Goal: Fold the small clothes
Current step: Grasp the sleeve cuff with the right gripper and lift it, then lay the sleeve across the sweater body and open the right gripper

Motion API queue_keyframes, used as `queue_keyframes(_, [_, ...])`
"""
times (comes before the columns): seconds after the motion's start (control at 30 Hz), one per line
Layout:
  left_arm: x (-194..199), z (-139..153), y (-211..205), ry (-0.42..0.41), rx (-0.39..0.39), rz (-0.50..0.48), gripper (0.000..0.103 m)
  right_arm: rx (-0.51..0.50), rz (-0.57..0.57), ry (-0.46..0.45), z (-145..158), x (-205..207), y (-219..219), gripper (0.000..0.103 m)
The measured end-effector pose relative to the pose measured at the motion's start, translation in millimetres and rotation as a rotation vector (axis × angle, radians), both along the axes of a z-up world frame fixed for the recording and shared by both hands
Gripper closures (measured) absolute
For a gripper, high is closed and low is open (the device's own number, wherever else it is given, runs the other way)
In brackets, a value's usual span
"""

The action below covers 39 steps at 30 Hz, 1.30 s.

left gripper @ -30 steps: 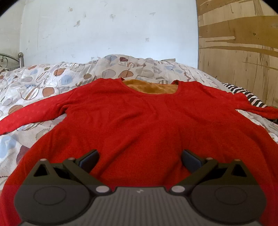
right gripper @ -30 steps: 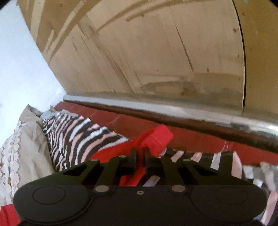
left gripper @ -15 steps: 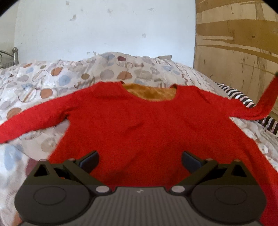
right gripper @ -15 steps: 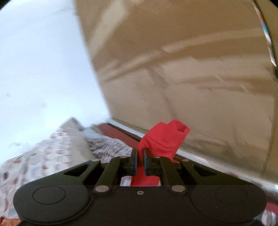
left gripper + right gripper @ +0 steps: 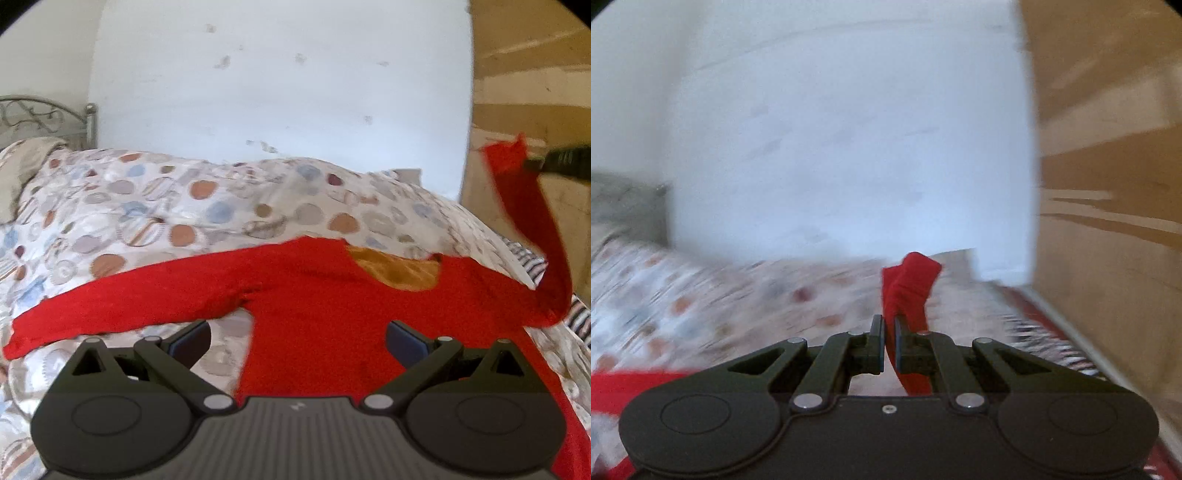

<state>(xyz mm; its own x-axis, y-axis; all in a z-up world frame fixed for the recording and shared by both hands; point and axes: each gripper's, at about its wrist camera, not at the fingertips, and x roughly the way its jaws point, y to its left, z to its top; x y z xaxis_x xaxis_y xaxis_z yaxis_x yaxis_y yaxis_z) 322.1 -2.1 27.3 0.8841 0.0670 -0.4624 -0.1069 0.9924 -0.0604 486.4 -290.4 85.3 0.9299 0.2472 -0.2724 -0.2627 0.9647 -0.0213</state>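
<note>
spotted quilt [image 5: 207, 206] under red sweater [image 5: 314, 306]; right tongs [image 5: 889, 326] pinch its raised sleeve [image 5: 908, 284], left tongs [image 5: 297, 338] wide.

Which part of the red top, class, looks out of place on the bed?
One sleeve of the red long-sleeved top stands up off the patterned duvet, its cuff pinched in the right gripper. The other sleeve lies flat.

Red top [image 5: 317, 314], prob. orange-lined; spotted quilt [image 5: 184, 206]
</note>
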Motion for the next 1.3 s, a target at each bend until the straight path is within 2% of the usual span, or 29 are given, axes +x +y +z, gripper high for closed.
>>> queue_keyframes(0.1, [-1,-1,15,-0.006,-0.014,0.048,0.000,-0.072,0.114,0.048,-32,-13,51,0.099])
queue_keyframes(0.23, [-7,-3,34,-0.020,-0.021,0.129,0.000,-0.179,0.240,0.156,-88,-33,98,0.099])
queue_keyframes(0.33, [-12,-4,45,-0.039,-0.027,0.190,0.000,-0.314,0.309,0.158,-114,-56,123,0.098])
queue_keyframes(0.43, [-10,-5,51,-0.038,-0.052,0.210,0.000,-0.373,0.357,0.155,-126,-74,129,0.094])
queue_keyframes(0.53, [-4,-5,50,-0.033,-0.072,0.204,0.000,-0.385,0.398,0.149,-128,-87,124,0.073])
queue_keyframes(0.6, [-1,-5,45,-0.047,-0.077,0.190,0.000,-0.388,0.413,0.137,-127,-93,120,0.043])
queue_keyframes(0.7, [8,-6,33,-0.060,-0.074,0.141,0.000,-0.373,0.424,0.127,-123,-105,107,0.027])
queue_keyframes(0.73, [14,-8,29,-0.060,-0.070,0.118,0.000,-0.372,0.417,0.123,-121,-108,100,0.024])
queue_keyframes(0.8, [27,-12,19,-0.042,-0.061,0.071,0.000,-0.375,0.384,0.109,-121,-111,87,0.010])
queue_keyframes(0.9, [53,-26,2,-0.013,-0.055,0.012,0.000,-0.394,0.301,0.085,-121,-112,60,0.002])
queue_keyframes(1.0, [73,-44,-14,0.029,-0.041,-0.009,0.000,-0.416,0.153,0.087,-125,-106,28,0.001])
queue_keyframes(1.13, [85,-69,-27,0.085,-0.012,-0.004,0.000,-0.397,-0.036,0.130,-132,-86,-15,0.001])
queue_keyframes(1.23, [84,-88,-33,0.115,0.041,0.012,0.001,-0.379,-0.116,0.175,-140,-64,-42,0.005])
queue_keyframes(1.3, [78,-96,-36,0.083,0.061,0.010,0.001,-0.392,-0.140,0.182,-144,-51,-53,0.010])
